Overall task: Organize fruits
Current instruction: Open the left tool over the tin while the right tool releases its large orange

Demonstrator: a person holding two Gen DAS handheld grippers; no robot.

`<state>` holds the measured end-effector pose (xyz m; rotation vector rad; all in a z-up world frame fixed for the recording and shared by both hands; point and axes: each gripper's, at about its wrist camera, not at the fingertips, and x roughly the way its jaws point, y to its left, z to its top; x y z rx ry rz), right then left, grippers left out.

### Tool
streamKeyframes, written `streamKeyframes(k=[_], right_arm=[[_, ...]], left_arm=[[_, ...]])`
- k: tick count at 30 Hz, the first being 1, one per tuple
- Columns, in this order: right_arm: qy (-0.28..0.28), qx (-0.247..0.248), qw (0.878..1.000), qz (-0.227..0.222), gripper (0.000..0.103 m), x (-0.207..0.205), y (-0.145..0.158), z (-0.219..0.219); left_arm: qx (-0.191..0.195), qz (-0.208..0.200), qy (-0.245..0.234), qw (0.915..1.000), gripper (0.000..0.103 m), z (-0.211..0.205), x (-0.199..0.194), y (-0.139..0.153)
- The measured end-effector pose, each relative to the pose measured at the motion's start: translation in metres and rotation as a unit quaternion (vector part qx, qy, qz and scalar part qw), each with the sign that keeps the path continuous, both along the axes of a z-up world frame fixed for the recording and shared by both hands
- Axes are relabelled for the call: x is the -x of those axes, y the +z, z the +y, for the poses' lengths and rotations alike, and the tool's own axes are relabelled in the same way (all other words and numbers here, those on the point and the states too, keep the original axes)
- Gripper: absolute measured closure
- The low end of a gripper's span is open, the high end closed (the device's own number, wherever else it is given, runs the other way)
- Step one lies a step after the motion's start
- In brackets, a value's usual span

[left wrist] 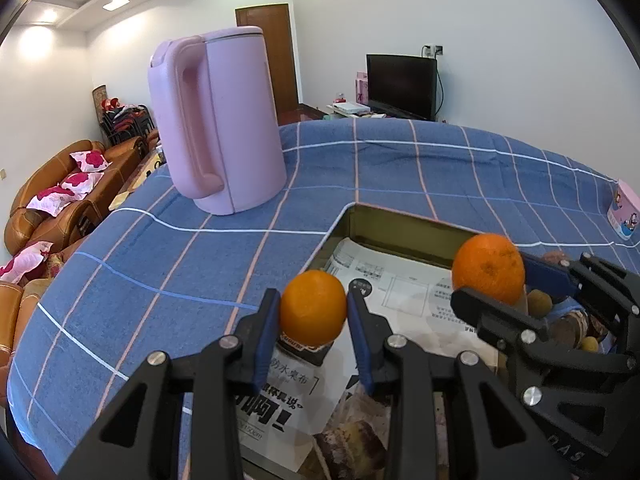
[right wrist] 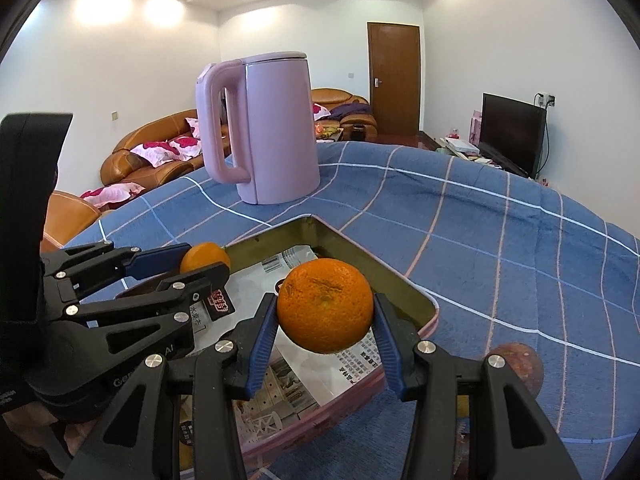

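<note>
My left gripper (left wrist: 313, 308) is shut on a small orange (left wrist: 313, 307) and holds it above the near left part of a shallow tin box (left wrist: 400, 222) lined with printed paper. My right gripper (right wrist: 325, 312) is shut on a larger orange (right wrist: 325, 306) above the same box (right wrist: 404, 284). Each gripper shows in the other's view: the right gripper (left wrist: 496, 280) with its orange (left wrist: 489, 267) at the right, the left gripper (right wrist: 200, 264) with its orange (right wrist: 205, 257) at the left. Several small fruits (left wrist: 540, 304) lie beside the box behind the right gripper.
A tall pink kettle (left wrist: 218, 120) stands on the blue checked tablecloth (left wrist: 160, 260) beyond the box. A brown round fruit (right wrist: 520, 364) lies on the cloth right of the box. A pink cup (left wrist: 624, 216) stands at the far right edge. Sofas and a TV are in the background.
</note>
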<state>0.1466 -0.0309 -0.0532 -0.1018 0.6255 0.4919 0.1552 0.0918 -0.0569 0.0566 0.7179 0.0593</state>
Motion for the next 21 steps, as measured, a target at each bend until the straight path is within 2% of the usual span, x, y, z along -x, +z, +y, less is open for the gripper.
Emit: streamKeyframes(k=[21], right_arm=[[0.0, 0.016, 1.0, 0.013, 0.054, -0.0041, -0.0071, 0.0018]], left_arm=[[-0.004, 0.019, -0.009, 0.9998, 0.066, -0.0052, -0.0063, -0.0016]])
